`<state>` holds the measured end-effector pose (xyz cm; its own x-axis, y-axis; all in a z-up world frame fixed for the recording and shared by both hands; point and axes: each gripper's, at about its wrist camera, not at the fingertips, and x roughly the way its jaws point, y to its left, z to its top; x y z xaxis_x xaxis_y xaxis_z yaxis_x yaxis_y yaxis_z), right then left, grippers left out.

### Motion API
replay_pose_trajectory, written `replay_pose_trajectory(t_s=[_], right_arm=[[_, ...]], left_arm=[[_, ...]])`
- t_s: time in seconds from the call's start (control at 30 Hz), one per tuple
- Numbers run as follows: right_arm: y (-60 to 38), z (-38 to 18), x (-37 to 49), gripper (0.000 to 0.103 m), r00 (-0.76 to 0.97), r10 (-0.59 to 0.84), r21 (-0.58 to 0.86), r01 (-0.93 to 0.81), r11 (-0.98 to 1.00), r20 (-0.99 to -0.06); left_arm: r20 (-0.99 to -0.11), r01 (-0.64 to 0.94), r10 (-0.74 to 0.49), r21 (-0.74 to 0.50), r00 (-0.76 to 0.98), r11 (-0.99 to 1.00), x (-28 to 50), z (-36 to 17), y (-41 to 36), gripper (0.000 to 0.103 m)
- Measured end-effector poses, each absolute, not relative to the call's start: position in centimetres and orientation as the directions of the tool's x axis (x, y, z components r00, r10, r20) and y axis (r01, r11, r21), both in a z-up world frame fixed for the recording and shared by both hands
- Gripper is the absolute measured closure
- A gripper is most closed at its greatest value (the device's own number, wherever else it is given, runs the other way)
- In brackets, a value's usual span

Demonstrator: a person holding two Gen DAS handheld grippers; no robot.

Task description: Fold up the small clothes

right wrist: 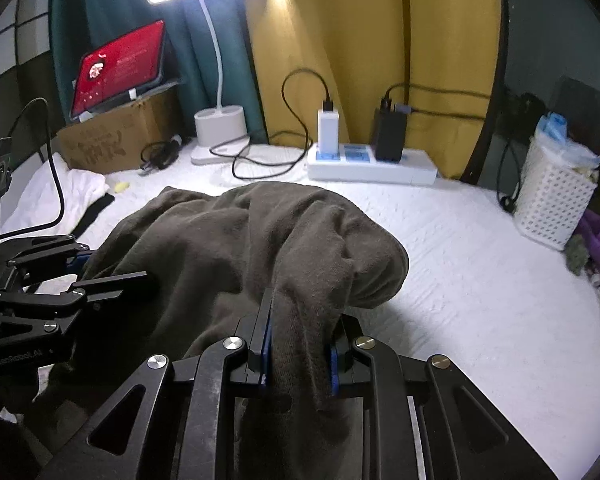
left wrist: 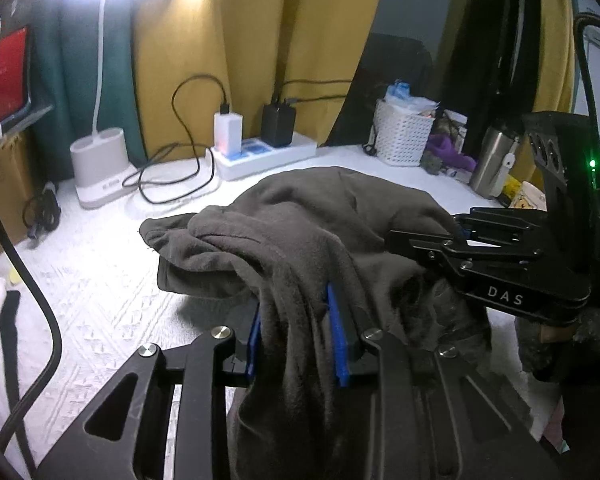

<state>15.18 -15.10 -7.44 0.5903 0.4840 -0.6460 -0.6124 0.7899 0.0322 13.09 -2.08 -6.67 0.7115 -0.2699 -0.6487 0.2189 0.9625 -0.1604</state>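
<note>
A dark grey-brown garment [left wrist: 300,232] lies bunched on the white textured table cover [left wrist: 100,280]; it also shows in the right wrist view [right wrist: 220,248]. My left gripper [left wrist: 296,332] is shut on a thick fold of the garment between its blue pads and holds it lifted. My right gripper [right wrist: 300,344] is shut on another fold of the same garment. The right gripper shows at the right of the left wrist view [left wrist: 460,248], close beside the cloth. The left gripper shows at the left of the right wrist view [right wrist: 72,272].
At the back stand a lit desk lamp [right wrist: 219,128], a white power strip with chargers [right wrist: 372,168], loose black cables [left wrist: 172,176], a white basket [right wrist: 556,204], a steel bottle [left wrist: 494,158] and a cardboard box with a red tablet [right wrist: 120,68]. White cloth [right wrist: 72,188] lies left.
</note>
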Motion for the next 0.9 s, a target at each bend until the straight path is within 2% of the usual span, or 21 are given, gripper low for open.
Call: replay_pose_trajectory(t_s=[0.47, 0.9], right_arm=[[-17.0, -2.1, 9.4, 0.082, 0.683, 0.501, -0.028, -0.606, 0.795, -0.532], [-16.7, 3.2, 3.2, 0.082, 0.745, 0.523, -0.121, -0.615, 0.78, -0.414]], left_arm=[[-0.539, 0.256, -0.288, -0.136, 0.791, 0.957, 8.2, -2.4, -2.6, 0.077], [-0.398, 0.264, -0.286, -0.111, 0.872, 0.958, 2.7, 2.2, -1.2, 0.077]])
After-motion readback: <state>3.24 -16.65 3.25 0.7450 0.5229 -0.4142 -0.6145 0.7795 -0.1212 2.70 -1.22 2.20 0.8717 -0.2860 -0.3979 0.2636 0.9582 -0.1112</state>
